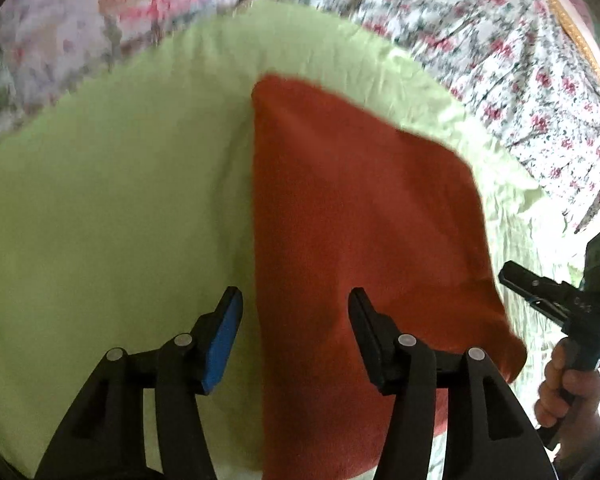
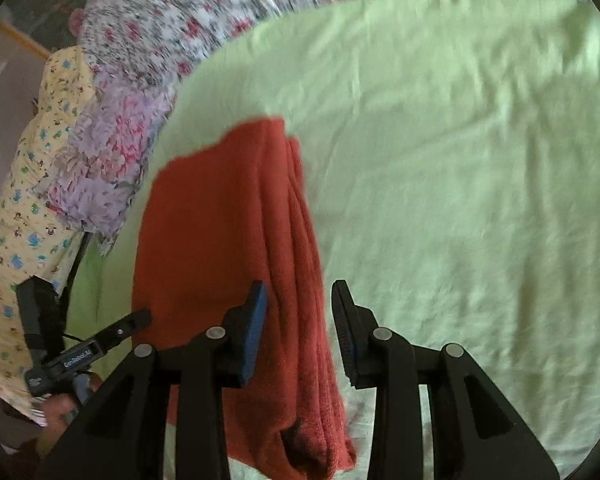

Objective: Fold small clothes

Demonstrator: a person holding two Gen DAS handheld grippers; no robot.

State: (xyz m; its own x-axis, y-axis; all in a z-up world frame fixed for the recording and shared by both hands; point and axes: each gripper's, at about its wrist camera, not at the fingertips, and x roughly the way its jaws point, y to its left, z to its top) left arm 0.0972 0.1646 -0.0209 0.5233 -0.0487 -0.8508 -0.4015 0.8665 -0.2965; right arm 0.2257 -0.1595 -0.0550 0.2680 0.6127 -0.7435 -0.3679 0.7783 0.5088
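A rust-red cloth [image 1: 360, 216] is laid on a pale green sheet [image 1: 112, 208], already folded: in the right wrist view the same cloth [image 2: 228, 248] shows several stacked layers along its edge at about 3 o'clock of its body, with the layered corner nearest the camera at 6 o'clock. In the left wrist view one long straight edge is seen running from 12 to 6 o'clock, the rest of the cloth spreading toward 3 o'clock.

The left gripper [image 1: 296, 312] is held with its jaws wide apart, straddling that straight edge, and nothing is gripped between them. The right gripper [image 2: 300, 304] is likewise spread wide over the layered edge, empty; whether either touches the fabric cannot be told. The right gripper is also seen from the left wrist view at 3 to 4 o'clock, with the hand [image 1: 568, 388] that carries it.

Beyond the green sheet, a floral bedspread [image 1: 480, 48] is seen toward 12 and 2 o'clock, and in the right wrist view a yellow printed fabric [image 2: 32, 208] lies at 9 o'clock.

The folding is judged to be far along, at a final fold or a tidying stage. The next move would call for both sets of jaws to be closed on all layers of an edge together, so that the stack is carried over without slipping apart.
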